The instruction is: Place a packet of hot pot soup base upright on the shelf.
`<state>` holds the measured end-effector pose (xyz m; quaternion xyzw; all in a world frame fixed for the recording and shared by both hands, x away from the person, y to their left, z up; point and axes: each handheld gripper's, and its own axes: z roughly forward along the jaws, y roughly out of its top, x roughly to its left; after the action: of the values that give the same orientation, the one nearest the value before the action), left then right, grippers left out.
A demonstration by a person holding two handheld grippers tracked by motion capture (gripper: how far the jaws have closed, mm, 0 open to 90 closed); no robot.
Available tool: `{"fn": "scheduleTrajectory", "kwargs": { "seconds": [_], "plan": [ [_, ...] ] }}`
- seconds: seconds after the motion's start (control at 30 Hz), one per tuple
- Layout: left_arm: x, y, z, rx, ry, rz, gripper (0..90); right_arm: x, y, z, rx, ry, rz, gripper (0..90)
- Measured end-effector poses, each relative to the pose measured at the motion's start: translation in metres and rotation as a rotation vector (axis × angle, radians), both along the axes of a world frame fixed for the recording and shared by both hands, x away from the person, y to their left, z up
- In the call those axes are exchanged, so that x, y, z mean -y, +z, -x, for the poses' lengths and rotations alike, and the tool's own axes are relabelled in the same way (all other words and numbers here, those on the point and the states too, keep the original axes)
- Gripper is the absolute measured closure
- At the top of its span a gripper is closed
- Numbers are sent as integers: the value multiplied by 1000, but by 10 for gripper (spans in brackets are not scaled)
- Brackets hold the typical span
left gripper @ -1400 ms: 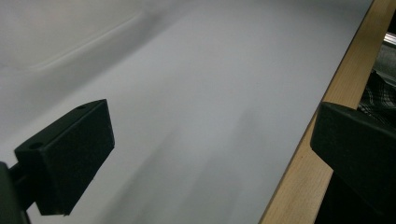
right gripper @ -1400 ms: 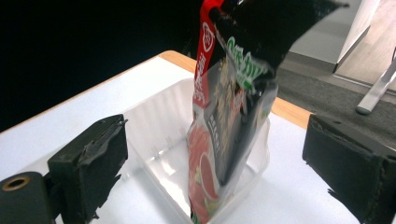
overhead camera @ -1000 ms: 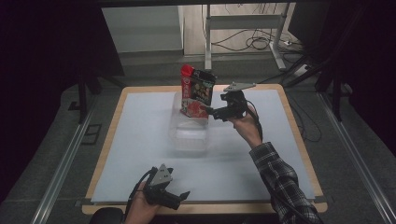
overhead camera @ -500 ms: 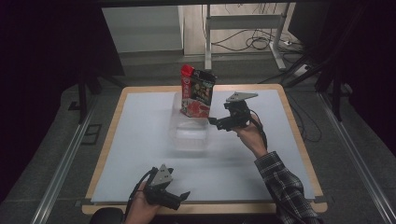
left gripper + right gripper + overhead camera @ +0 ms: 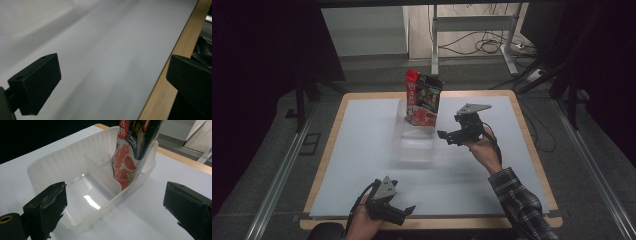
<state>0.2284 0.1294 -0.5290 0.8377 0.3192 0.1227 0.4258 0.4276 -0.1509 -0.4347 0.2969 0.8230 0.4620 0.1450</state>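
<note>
A clear plastic bin (image 5: 414,144) (image 5: 75,187) with a divider stands at the middle of the white table top. A red and black snack pouch (image 5: 423,98) (image 5: 132,150) stands upright in its far compartment. The near compartment holds nothing. My right gripper (image 5: 452,138) (image 5: 115,212) hovers open just right of the bin, with nothing between its jaws. My left gripper (image 5: 404,212) (image 5: 110,82) is open low over the table near the front edge, empty.
The white table top (image 5: 362,145) has a wooden rim (image 5: 160,87). A metal frame and loose cables (image 5: 492,45) lie on the floor beyond the far edge. Rails (image 5: 277,180) run along both sides of the table.
My right gripper has drawn back from the pouch, to the right and toward me, leaving the pouch standing in the bin. The left gripper has stayed put.
</note>
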Motion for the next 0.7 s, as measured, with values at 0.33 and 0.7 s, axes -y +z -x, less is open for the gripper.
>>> {"fn": "scheduleTrajectory", "kwargs": {
  "seconds": [0.33, 0.7],
  "plan": [
    [0, 1, 1, -5, -14, 10, 5, 12, 5, 15, -11, -4, -3, 47],
    [1, 1, 2, 8, -19, 15, 8, 29, 7, 34, -7, -15, 3, 46]
  ]
}}
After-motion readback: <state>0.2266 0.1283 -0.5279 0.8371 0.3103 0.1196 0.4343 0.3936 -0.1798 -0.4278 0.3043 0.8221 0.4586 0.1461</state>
